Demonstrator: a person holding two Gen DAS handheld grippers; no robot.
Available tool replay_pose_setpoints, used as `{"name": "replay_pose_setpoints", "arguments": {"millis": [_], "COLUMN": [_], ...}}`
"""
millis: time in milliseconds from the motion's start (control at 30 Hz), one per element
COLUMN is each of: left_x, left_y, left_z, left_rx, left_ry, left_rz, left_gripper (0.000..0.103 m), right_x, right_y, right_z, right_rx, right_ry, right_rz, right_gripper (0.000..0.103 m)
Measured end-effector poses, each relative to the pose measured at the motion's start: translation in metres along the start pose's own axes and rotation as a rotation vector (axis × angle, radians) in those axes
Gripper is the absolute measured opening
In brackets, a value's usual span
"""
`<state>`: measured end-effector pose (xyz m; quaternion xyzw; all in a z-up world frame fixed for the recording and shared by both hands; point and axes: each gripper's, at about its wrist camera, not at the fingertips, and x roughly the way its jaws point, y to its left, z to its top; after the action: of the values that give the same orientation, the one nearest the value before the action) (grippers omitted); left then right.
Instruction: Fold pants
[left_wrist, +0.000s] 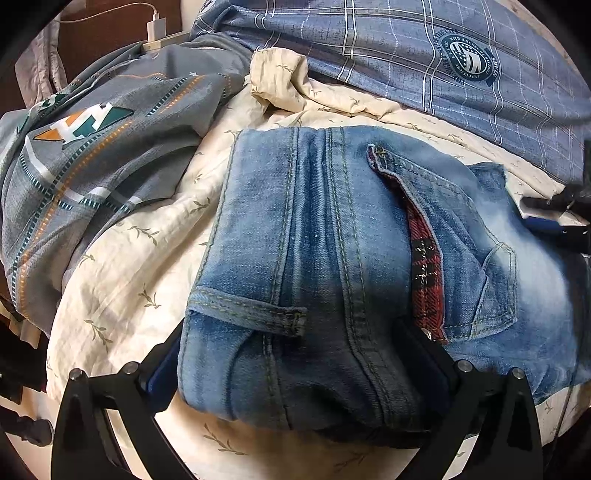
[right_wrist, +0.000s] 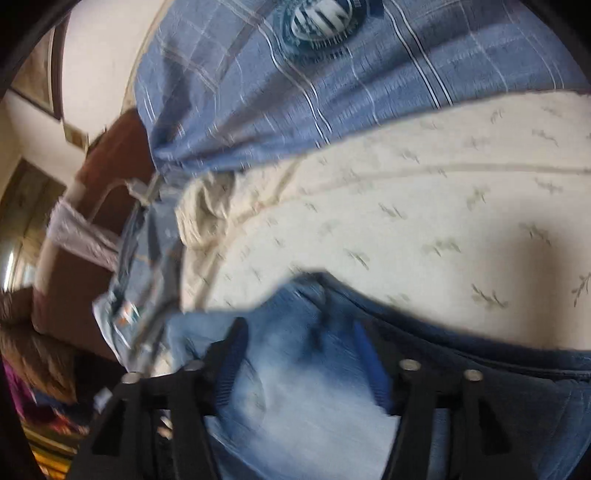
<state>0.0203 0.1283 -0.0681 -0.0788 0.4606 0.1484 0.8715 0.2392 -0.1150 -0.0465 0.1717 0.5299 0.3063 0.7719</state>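
While on bedding, one folded jeans

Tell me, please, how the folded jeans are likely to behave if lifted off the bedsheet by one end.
The folded jeans will probably sag: the bundle already bulges between the left claw fingers. They look fairly heavy for their size, being several denim layers with a plaid lining. The loose belt loop and flap suggest the layers could slide apart on the bedsheet.

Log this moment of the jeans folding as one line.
jeans: folded on bedspread | left gripper: around near fold | right gripper: open over denim
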Motion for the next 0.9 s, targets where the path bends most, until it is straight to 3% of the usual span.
{"name": "replay_pose_setpoints", "arguments": {"millis": [33, 67, 167, 200, 233, 267, 300, 333, 367, 400, 500, 567, 633, 667, 700, 733, 767, 833, 900], "left_x": [0.000, 0.000, 0.000, 0.000, 0.000, -0.001, -0.001, -0.001, -0.002, -0.002, -0.002, -0.002, -0.003, -0.004, -0.005, -0.007, -0.010, -0.019, -0.033], "left_y": [0.000, 0.001, 0.001, 0.001, 0.000, -0.001, -0.001, -0.002, -0.002, -0.002, -0.002, -0.002, -0.001, -0.001, 0.001, 0.002, 0.003, 0.003, -0.002], "left_z": [0.000, 0.000, -0.001, -0.001, 0.000, 0.000, 0.000, -0.001, -0.001, -0.002, -0.003, -0.003, -0.003, -0.003, -0.002, -0.003, -0.003, -0.002, -0.004], "left_rx": [0.000, 0.004, 0.005, 0.004, 0.005, 0.006, 0.009, 0.010, 0.010, 0.010, 0.015, 0.009, -0.003, -0.011, -0.026, -0.031, -0.037, -0.045, -0.044], "left_ry": [-0.001, -0.005, -0.008, -0.009, -0.011, -0.014, -0.018, -0.021, -0.024, -0.028, -0.035, -0.036, -0.037, -0.039, -0.043, -0.046, -0.057, -0.103, -0.155], "left_rz": [-0.001, -0.003, -0.005, -0.002, 0.003, 0.004, 0.009, 0.011, 0.013, 0.015, 0.018, 0.017, 0.009, 0.006, 0.000, -0.003, -0.005, 0.006, 0.028], "left_gripper": [0.103, 0.103, 0.103, 0.103, 0.103, 0.103, 0.103, 0.103, 0.103, 0.103, 0.103, 0.103, 0.103, 0.103, 0.103, 0.103, 0.103, 0.103, 0.103], "right_x": [-0.005, -0.016, -0.044, -0.052, -0.053, -0.050, -0.044, -0.045, -0.050, -0.061, -0.098, -0.111, -0.111, -0.110, -0.117, -0.125, -0.137, -0.165, -0.179], "right_y": [-0.010, -0.019, -0.009, -0.004, -0.005, -0.011, -0.032, -0.044, -0.053, -0.056, -0.040, -0.046, -0.089, -0.124, -0.140, -0.145, -0.142, -0.129, -0.137], "right_z": [0.001, 0.003, -0.008, -0.021, -0.028, -0.032, -0.036, -0.037, -0.035, -0.035, -0.049, -0.059, -0.061, -0.059, -0.061, -0.062, -0.064, -0.071, -0.079], "right_rx": [0.052, 0.130, 0.086, 0.050, 0.036, 0.021, 0.031, 0.060, 0.117, 0.197, 0.096, 0.070, 0.167, 0.280, 0.358, 0.406, 0.402, 0.277, 0.260], "right_ry": [-0.040, -0.061, -0.128, -0.130, -0.128, -0.123, -0.113, -0.137, -0.157, -0.161, -0.252, -0.275, -0.268, -0.266, -0.296, -0.302, -0.325, -0.414, -0.476], "right_rz": [-0.004, -0.002, 0.057, 0.079, 0.074, 0.044, -0.021, 0.031, 0.081, 0.064, 0.067, 0.035, -0.060, 0.000, 0.107, 0.141, 0.167, 0.250, 0.134], "right_gripper": [0.022, 0.023, 0.024, 0.028, 0.039, 0.063, 0.067, 0.057, 0.055, 0.057, 0.064, 0.072, 0.073, 0.065, 0.064, 0.065, 0.067, 0.073, 0.081]}}
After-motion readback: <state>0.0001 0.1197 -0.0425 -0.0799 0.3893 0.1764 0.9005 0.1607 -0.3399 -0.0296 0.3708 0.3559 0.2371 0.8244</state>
